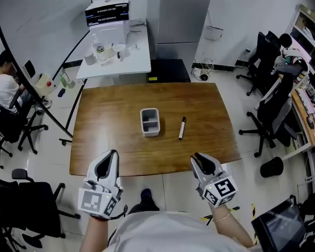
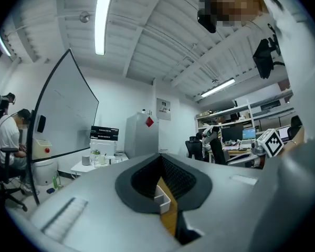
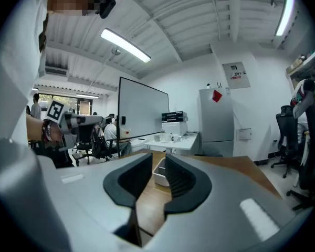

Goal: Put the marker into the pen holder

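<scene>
A white pen holder (image 1: 149, 121) stands upright near the middle of the wooden table (image 1: 105, 135). A black marker (image 1: 182, 128) with a white barrel lies flat just to its right, apart from it. Both grippers hover off the table's near edge. My left gripper (image 1: 113, 154) points toward the holder, its jaws a narrow gap apart with nothing between them. My right gripper (image 1: 196, 157) is also slightly open and empty. Through the gap of the left gripper (image 2: 160, 161) the pen holder (image 2: 163, 198) shows. The right gripper (image 3: 157, 159) frames the pen holder (image 3: 160, 173) too; the marker is hidden there.
A white side table (image 1: 115, 56) with a box and bottles stands behind the wooden table. Office chairs (image 1: 273, 112) and a black bin (image 1: 273, 167) are on the right. A seated person (image 1: 2, 88) and chairs are on the left, beyond a whiteboard.
</scene>
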Motion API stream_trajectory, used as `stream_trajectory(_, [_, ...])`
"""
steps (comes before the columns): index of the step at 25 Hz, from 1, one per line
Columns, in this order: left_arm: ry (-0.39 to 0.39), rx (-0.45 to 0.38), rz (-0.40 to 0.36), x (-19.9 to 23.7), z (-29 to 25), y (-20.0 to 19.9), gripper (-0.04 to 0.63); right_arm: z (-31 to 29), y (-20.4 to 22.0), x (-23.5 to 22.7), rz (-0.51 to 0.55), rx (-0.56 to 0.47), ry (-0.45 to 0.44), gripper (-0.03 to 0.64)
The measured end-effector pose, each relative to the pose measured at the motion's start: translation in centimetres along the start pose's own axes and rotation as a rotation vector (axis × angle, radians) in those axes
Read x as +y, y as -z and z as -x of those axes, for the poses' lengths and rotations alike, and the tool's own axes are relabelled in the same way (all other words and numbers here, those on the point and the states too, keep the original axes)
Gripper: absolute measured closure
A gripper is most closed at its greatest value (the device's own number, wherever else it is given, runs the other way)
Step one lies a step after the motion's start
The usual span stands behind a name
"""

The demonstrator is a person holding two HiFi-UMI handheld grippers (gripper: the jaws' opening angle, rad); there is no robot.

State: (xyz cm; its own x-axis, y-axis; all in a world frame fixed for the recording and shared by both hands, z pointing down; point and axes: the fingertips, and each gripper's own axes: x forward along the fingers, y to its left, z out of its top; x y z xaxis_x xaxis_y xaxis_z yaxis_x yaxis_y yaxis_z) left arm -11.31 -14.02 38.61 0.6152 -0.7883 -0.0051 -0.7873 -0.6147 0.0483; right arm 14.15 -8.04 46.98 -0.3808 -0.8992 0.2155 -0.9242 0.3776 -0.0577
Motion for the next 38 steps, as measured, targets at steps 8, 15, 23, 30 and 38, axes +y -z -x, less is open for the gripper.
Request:
stream_trajectory(8, [0.058, 0.079, 0.01, 2.5, -5.5, 3.2, 0.594, -8.6, 8.7, -7.4, -0.138, 0.31, 0.135, 0.495])
stream_trajectory(15, [-0.078, 0.099, 0.022, 5.7, -6.9, 3.5, 0.594, -14.1, 13.5, -13.2, -0.215, 0.502, 0.149, 0.491])
stream_trajectory(23, [-0.188, 0.15, 0.018, 8.5, -6.8, 5.4, 0.594, -19.3, 17.8, -15.8, -0.221, 0.681, 0.168, 0.488])
stream_trajectory(30, [-0.184, 0.184, 0.052, 8.6, -7.9, 7.3, 0.594, -20.9, 19.8, -15.8, -0.174, 0.765, 0.166, 0.469])
stream_trajectory(38, [-0.191, 0.185, 0.052, 9.5, -8.7, 7.4, 0.594, -21.1, 20.9, -15.9, -0.157, 0.817, 0.168, 0.476])
